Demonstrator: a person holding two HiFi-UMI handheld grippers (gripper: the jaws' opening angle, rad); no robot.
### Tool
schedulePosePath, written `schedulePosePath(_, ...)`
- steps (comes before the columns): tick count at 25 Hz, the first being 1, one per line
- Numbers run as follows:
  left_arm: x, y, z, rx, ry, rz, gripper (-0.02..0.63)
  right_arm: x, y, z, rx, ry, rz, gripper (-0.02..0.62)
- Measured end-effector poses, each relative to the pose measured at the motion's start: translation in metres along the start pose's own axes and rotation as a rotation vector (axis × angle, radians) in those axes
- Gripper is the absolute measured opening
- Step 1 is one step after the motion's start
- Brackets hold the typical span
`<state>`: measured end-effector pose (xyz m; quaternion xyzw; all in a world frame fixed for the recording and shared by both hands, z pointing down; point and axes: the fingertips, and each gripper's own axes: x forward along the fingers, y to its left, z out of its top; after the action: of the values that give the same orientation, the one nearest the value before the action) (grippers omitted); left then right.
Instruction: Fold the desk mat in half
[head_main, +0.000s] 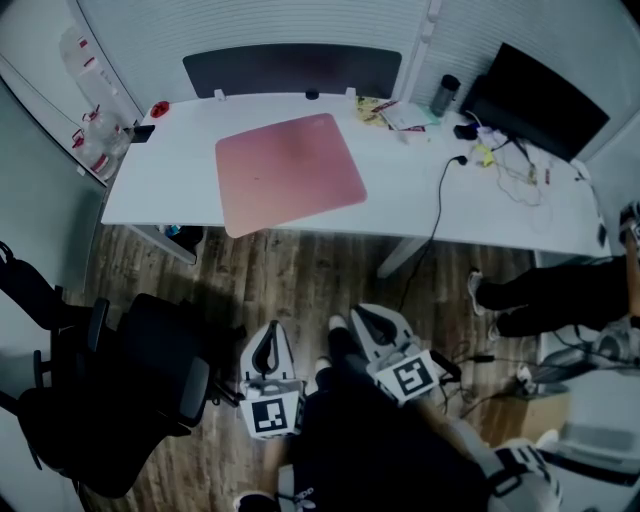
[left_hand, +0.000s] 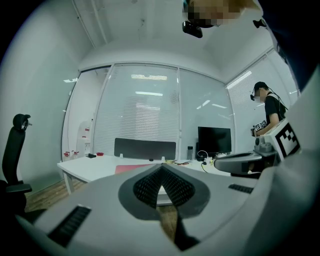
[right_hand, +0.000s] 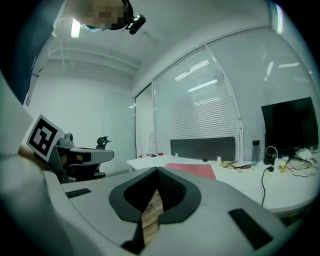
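Down by your legs, your left gripper and right gripper both hang over the wood floor. Their jaws are pressed together with nothing between them. None of the fold looks done: you have yet to reach the table, take one edge and bring it over to the opposite one. Farther off, the desk mat lies on that white table, pink, flat, uncreased, slightly askew, its near corner close to the front edge.
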<state>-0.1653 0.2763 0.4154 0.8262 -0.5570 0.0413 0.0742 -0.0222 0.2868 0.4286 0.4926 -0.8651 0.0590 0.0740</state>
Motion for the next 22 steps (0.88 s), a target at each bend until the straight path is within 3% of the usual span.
schedulePosePath(12, 0.132, 0.009, 0.035, -0.007, -0.042, 0.037, 0.003, 0.091, -0.111, 0.037, -0.062, -0.037, 0.032, 0.0)
schedulePosePath(17, 0.16, 0.015, 0.043, 0.0, -0.051, 0.073, 0.003, 0.112, -0.132, 0.041, -0.054, -0.034, 0.063, 0.0)
schedulePosePath(22, 0.174, 0.02, 0.044, -0.01, -0.041, 0.099, 0.003, 0.117, -0.151, 0.037, 0.001, -0.017, 0.039, 0.0)
